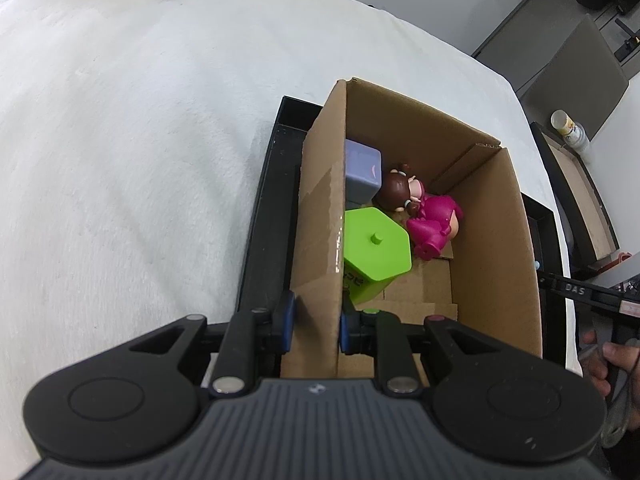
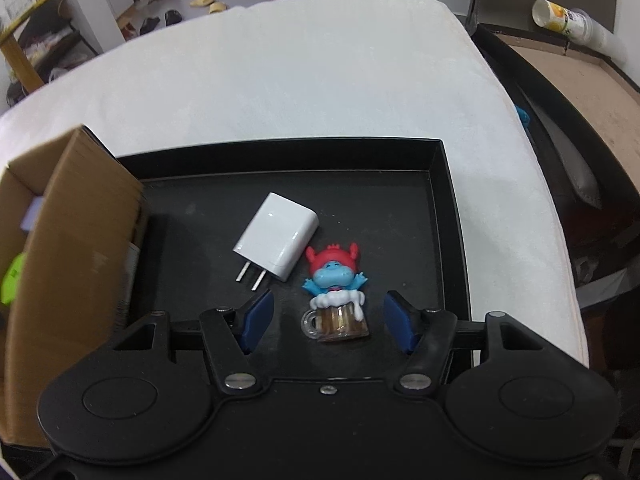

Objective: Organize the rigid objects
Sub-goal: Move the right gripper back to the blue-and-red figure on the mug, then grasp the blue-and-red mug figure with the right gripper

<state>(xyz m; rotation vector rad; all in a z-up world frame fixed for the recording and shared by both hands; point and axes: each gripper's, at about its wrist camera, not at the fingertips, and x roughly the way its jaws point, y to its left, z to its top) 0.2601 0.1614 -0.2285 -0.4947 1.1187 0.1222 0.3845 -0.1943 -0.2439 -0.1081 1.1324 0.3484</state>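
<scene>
My left gripper is shut on the near left wall of the cardboard box. The box stands in a black tray and holds a green hexagonal container, a pale purple cube and a doll in magenta. In the right wrist view, my right gripper is open low over the black tray. A blue hippo figure in a beer mug lies between its fingers, and neither pad touches it. A white plug charger lies just to its left.
The tray sits on a table under a white cloth. The cardboard box fills the tray's left end. A hand shows at the right edge. A yellow-labelled can lies on a wooden surface beyond the table's right edge.
</scene>
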